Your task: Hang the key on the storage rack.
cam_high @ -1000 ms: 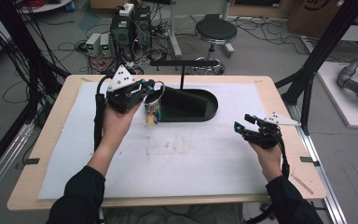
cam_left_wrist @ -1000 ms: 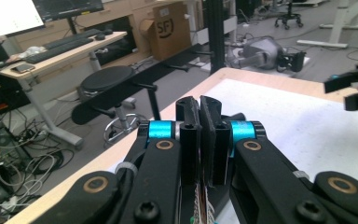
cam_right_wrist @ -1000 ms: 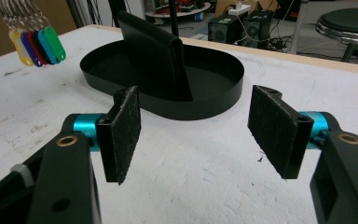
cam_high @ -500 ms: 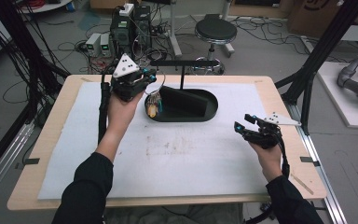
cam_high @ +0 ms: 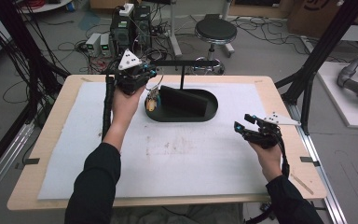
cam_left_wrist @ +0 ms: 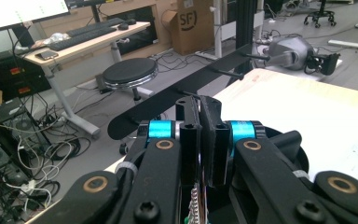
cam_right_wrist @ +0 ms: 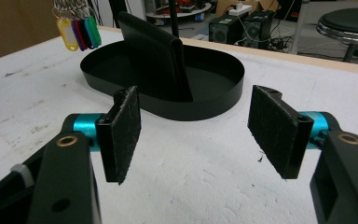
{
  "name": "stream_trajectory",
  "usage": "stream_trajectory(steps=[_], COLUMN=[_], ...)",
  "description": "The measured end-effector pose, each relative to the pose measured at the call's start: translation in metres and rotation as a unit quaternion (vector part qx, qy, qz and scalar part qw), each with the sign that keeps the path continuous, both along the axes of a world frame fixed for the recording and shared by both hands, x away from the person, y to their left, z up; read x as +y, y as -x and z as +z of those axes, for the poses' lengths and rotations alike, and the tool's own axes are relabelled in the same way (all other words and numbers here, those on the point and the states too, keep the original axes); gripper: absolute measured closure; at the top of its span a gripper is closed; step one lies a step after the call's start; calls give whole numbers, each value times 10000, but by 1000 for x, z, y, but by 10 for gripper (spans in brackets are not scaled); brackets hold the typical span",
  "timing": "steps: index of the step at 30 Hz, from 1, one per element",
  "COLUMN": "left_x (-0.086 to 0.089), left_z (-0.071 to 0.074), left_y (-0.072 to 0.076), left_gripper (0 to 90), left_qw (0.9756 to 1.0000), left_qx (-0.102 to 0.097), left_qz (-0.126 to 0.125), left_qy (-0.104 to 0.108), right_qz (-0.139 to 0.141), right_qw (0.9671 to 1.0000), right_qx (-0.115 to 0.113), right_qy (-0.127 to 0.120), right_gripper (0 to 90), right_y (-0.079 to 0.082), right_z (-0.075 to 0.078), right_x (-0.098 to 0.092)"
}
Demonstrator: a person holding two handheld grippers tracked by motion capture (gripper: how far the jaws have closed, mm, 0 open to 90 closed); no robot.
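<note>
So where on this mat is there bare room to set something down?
The white mat is bare between the black tray and the near edge, and along its left side. It is crowded at the tray, where the left gripper dangles the key bunch beside the stand's crossbar.

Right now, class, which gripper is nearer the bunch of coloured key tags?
Left. The left gripper is shut on the bunch of coloured key tags; the right gripper sits open, far off.

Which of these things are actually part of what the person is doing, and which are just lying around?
Part of the job:
- bunch of keys with coloured tags
- black stand with its hanging bar
- left hand-held gripper, shut on the keys
- right hand-held gripper, open

Just lying about:
- stool
- computer boxes
- floor cables
</note>
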State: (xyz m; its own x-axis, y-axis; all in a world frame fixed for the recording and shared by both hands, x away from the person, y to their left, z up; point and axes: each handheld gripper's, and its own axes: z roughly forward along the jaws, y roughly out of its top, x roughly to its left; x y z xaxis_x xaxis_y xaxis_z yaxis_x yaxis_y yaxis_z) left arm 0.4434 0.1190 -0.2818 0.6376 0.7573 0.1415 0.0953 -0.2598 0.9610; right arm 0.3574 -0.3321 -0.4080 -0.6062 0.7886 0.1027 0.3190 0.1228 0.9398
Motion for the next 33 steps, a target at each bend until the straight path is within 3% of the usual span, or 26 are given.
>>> stream_trajectory(steps=[7,11,13,20,33], left_x=[2,2,2,5,5], left_z=[-5,-9,-11,-15,-24], left_y=[-12,-17,-20,-26,-36], left_gripper=[863,864,863,863,863], left_qw=[9999,9997,9996,9992,9981], left_qx=[59,127,147,117,281], left_qz=[104,167,228,332,418], left_qy=[-3,126,32,190,352], right_qz=[7,11,20,22,34], right_qw=[10000,10000,10000,10000,10000], right_qx=[-14,-6,10,-3,0], right_qy=[-3,-7,2,-5,-12], right_gripper=[351,351,351,351,351], right_y=[0,0,0,0,0], right_z=[0,0,0,0,0], right_x=[0,0,1,0,1])
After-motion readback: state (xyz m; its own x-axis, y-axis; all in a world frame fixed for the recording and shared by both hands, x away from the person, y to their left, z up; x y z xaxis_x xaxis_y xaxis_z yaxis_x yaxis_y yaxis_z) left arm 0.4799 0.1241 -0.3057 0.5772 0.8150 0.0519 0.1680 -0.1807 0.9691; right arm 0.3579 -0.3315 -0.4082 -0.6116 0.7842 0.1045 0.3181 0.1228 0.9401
